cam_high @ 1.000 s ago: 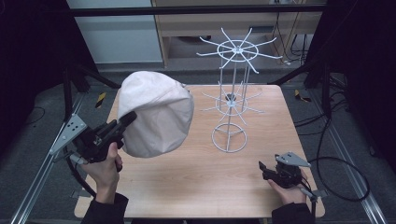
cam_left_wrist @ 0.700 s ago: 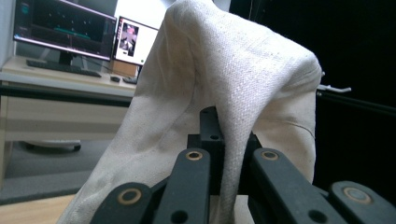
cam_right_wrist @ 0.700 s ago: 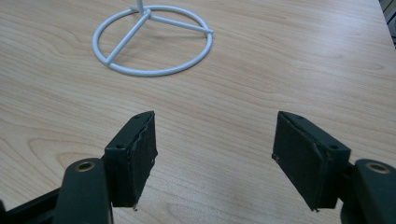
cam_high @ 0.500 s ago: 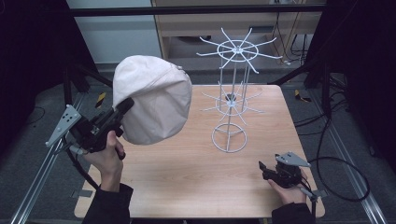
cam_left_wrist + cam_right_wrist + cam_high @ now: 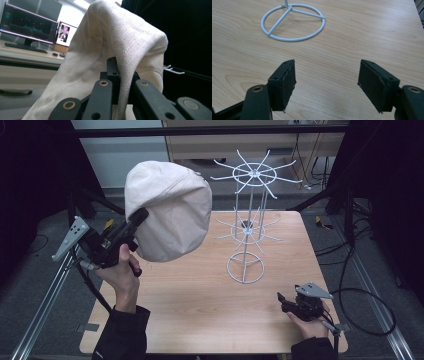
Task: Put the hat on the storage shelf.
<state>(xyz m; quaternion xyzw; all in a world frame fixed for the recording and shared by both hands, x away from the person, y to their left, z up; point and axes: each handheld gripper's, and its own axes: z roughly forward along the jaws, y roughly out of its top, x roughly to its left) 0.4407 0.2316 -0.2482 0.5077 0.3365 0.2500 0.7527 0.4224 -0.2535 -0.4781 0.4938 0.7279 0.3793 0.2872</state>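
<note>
A cream cloth cap hangs in the air above the table's left side, level with the top of the white wire rack. My left gripper is shut on the cap's lower edge; in the left gripper view the fabric drapes up over the closed jaws. The rack stands at table centre with two tiers of spoke hooks and a ring base. My right gripper rests low near the table's front right corner, open, with bare wood between its pads.
The wooden table has free surface in front of the rack. Aluminium rails run along both sides. Cables lie on the floor at the right. Monitors stand on a desk beyond.
My left gripper has lifted the cap higher and toward the rack's top tier. The right gripper has stayed where it was.
</note>
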